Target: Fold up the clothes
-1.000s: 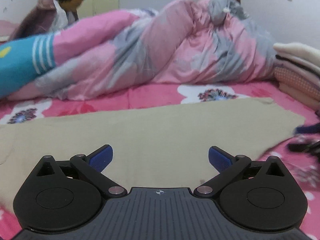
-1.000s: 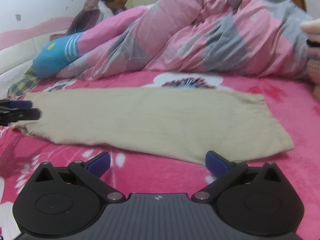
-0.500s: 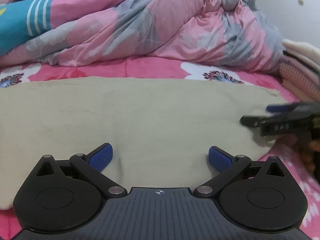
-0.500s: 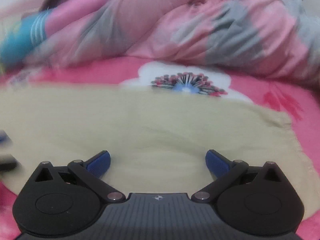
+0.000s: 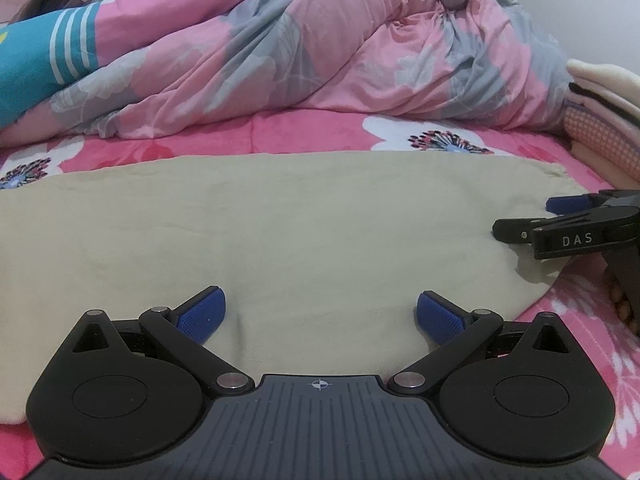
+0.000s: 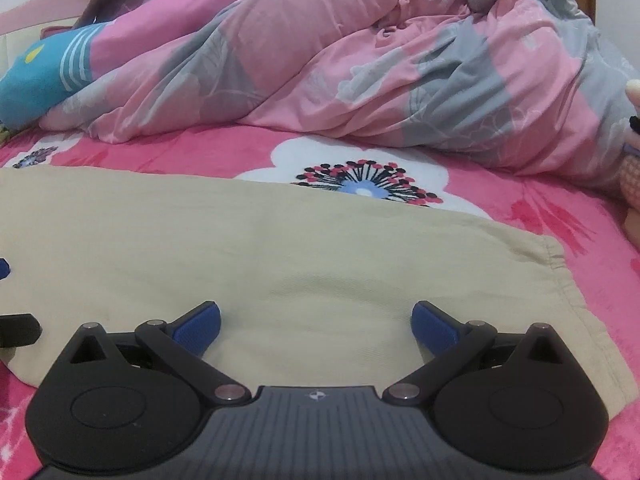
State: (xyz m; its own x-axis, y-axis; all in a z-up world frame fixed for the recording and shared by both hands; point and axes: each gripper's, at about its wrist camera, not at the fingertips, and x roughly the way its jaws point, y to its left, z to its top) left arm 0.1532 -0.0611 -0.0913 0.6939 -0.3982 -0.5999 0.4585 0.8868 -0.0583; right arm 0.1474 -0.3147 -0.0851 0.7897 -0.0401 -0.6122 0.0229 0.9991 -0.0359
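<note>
Beige garment point(image 5: 280, 240) on pink floral bedsheet point(image 6: 520, 216)

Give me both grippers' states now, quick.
Left gripper: open, empty, over the beige garment.
Right gripper: open, empty, over the same garment.

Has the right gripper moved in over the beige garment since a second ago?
Yes. The right gripper has come forward over the beige garment, toward the flower print on the bedsheet.

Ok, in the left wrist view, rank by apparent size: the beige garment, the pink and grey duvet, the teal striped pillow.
1. pink and grey duvet and beige garment: look alike; the garment lies nearer, so unranked.
2. teal striped pillow: smallest, cut by the frame edge.
</note>
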